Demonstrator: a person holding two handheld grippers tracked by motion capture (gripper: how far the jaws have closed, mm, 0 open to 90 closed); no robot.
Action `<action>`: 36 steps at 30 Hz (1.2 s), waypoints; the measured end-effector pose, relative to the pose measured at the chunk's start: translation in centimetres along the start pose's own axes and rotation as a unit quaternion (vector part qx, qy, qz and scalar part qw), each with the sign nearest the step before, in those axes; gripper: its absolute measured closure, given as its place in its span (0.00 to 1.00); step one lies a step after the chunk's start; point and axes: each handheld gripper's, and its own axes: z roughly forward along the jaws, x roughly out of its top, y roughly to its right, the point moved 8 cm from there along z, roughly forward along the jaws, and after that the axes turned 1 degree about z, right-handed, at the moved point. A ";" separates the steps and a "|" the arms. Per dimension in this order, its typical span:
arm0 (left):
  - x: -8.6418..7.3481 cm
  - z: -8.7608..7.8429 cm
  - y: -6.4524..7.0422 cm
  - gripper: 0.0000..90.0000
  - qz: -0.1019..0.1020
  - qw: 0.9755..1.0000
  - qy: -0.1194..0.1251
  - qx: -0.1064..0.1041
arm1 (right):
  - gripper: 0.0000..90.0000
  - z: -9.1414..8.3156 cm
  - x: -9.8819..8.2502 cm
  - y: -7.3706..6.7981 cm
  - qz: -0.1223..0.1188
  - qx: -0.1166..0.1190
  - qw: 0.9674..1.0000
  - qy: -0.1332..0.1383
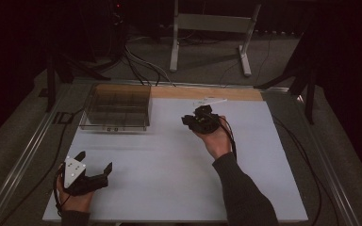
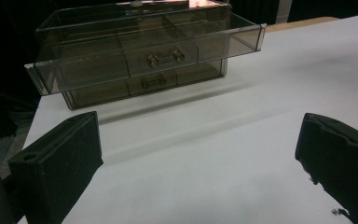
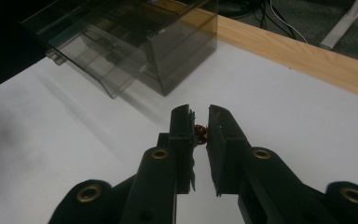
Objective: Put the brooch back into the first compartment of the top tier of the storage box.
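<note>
We are looking down on a white rectangular table top [image 1: 169, 165] with a pale wooden strip [image 1: 207, 92] running along its far edge. At the far left of the white surface we are seeing a smoky transparent plastic drawer box [image 1: 116, 107]; from the left gripper view the same box [image 2: 140, 56] is showing two drawers with small clear handles, and the upper drawer is standing pulled out toward the camera, its inside split into compartments. Near the table's front left corner, the left hand is holding the left gripper [image 1: 94, 170] low over the white surface with its two black jaws spread wide apart and nothing between them; in its own view [image 2: 200, 158] we are seeing only bare table between the jaws. Toward the far middle, well apart from the left one and just right of the drawer box, the right hand is holding the right gripper [image 1: 195, 117] above the table. In its own view [image 3: 200, 128] the jaws are standing nearly closed, pinching a small reddish-brown wiry object [image 3: 200, 134] between their pads; we cannot tell what that object is. The drawer box [image 3: 121, 42] is lying just ahead of those jaws.
</note>
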 end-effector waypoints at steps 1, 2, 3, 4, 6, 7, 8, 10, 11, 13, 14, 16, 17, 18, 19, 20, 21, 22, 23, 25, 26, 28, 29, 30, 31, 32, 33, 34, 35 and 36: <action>0.0 0.0 0.0 0.01 -0.001 1.000 0.001 0.000 | 0.90 0.1 0.2 -0.2 -0.001 0.001 1.000 0.001; 0.0 0.0 0.0 0.01 -0.001 1.000 0.001 0.000 | 0.90 0.1 0.2 -0.2 -0.001 0.001 1.000 0.001; 0.0 -0.1 -0.1 0.01 -0.001 1.000 0.000 0.001 | 0.90 0.2 0.4 -0.4 -0.002 0.003 1.000 0.001; -0.1 -0.1 -0.1 0.01 -0.001 1.000 0.000 0.001 | 0.90 0.4 0.8 -0.8 -0.003 0.009 1.000 0.004; -0.1 -0.1 -0.1 0.01 -0.002 1.000 0.000 0.002 | 0.90 0.7 1.2 -1.2 -0.003 0.012 1.000 0.006; -0.1 -0.1 -0.2 0.01 -0.002 1.000 -0.001 0.002 | 0.90 0.8 1.4 -1.4 -0.003 0.014 1.000 0.007; -0.1 -0.2 -0.2 0.01 -0.002 1.000 0.000 0.002 | 0.90 0.9 1.5 -1.5 -0.003 0.016 1.000 0.008; -0.1 -0.2 -0.2 0.01 -0.002 1.000 0.000 0.002 | 0.90 1.1 1.7 -1.7 -0.003 0.020 1.000 0.009; -0.1 -0.2 -0.3 0.01 -0.003 1.000 0.000 0.004 | 0.90 1.5 2.1 -2.2 0.001 0.031 0.999 0.012; -0.1 -0.2 -0.3 0.01 -0.003 1.000 0.000 0.005 | 0.90 1.6 2.3 -2.4 0.004 0.035 0.999 0.014; -0.1 -0.2 -0.3 0.01 -0.003 1.000 -0.001 0.005 | 0.90 1.7 2.4 -2.6 0.005 0.038 0.999 0.014; -0.1 -0.2 -0.3 0.01 -0.002 1.000 0.000 0.005 | 0.90 1.9 2.7 -3.0 0.007 0.044 0.999 0.017; -0.1 -0.2 -0.3 0.01 -0.002 1.000 -0.001 0.006 | 0.90 2.0 2.9 -3.1 0.006 0.045 0.999 0.018; -0.1 -0.2 -0.3 0.01 -0.001 1.000 -0.001 0.007 | 0.90 2.1 3.0 -3.3 0.004 0.045 0.999 0.018; -0.1 -0.2 -0.3 0.01 -0.001 1.000 -0.001 0.008 | 0.90 2.2 3.1 -3.5 0.003 0.046 0.999 0.018; -0.1 -0.3 -0.3 0.01 -0.001 1.000 0.001 0.009 | 0.90 2.3 3.3 -3.6 0.002 0.047 0.999 0.018; -0.1 -0.3 -0.4 0.01 -0.001 1.000 0.001 0.009 | 0.90 2.4 3.4 -3.7 0.000 0.046 0.999 0.019; 0.0 -0.3 -0.4 0.01 -0.002 1.000 0.002 0.010 | 0.90 2.5 3.5 -3.9 0.000 0.047 0.999 0.017; -0.1 -0.3 -0.4 0.01 -0.002 1.000 0.001 0.010 | 0.90 2.6 3.6 -4.1 0.001 0.051 0.999 0.016; -0.1 -0.3 -0.4 0.01 -0.003 1.000 0.000 0.010 | 0.90 2.8 3.9 -4.5 0.001 0.060 0.998 0.014; -0.1 -0.3 -0.4 0.01 -0.003 1.000 0.000 0.010 | 0.90 2.8 3.9 -4.5 0.001 0.060 0.998 0.014; -0.1 -0.3 -0.4 0.01 -0.003 1.000 -0.001 0.011 | 0.90 3.1 4.3 -5.1 -0.009 0.063 0.998 0.013; -0.1 -0.3 -0.4 0.01 -0.003 1.000 -0.001 0.011 | 0.90 3.3 4.6 -5.4 -0.013 0.063 0.998 0.013; -0.1 -0.3 -0.4 0.01 -0.003 1.000 -0.001 0.012 | 0.90 3.4 4.8 -5.6 -0.015 0.063 0.998 0.013; -0.1 -0.3 -0.4 0.01 -0.003 1.000 -0.001 0.012 | 0.90 3.4 4.8 -5.6 -0.015 0.063 0.998 0.013; -0.1 -0.3 -0.4 0.01 -0.003 1.000 -0.001 0.012 | 0.90 3.5 5.0 -5.9 -0.018 0.064 0.998 0.014; -0.1 -0.3 -0.4 0.01 -0.003 1.000 -0.001 0.012 | 0.90 3.6 5.4 -6.2 -0.022 0.062 0.998 0.015; -0.1 -0.3 -0.5 0.01 -0.004 1.000 0.000 0.012 | 0.90 3.7 5.6 -6.4 -0.023 0.063 0.998 0.016; -0.1 -0.3 -0.5 0.01 -0.004 1.000 0.000 0.012 | 0.90 3.8 5.8 -6.6 -0.025 0.063 0.998 0.017; -0.1 -0.3 -0.5 0.01 -0.004 1.000 0.001 0.012 | 0.90 3.9 6.0 -6.7 -0.026 0.064 0.997 0.018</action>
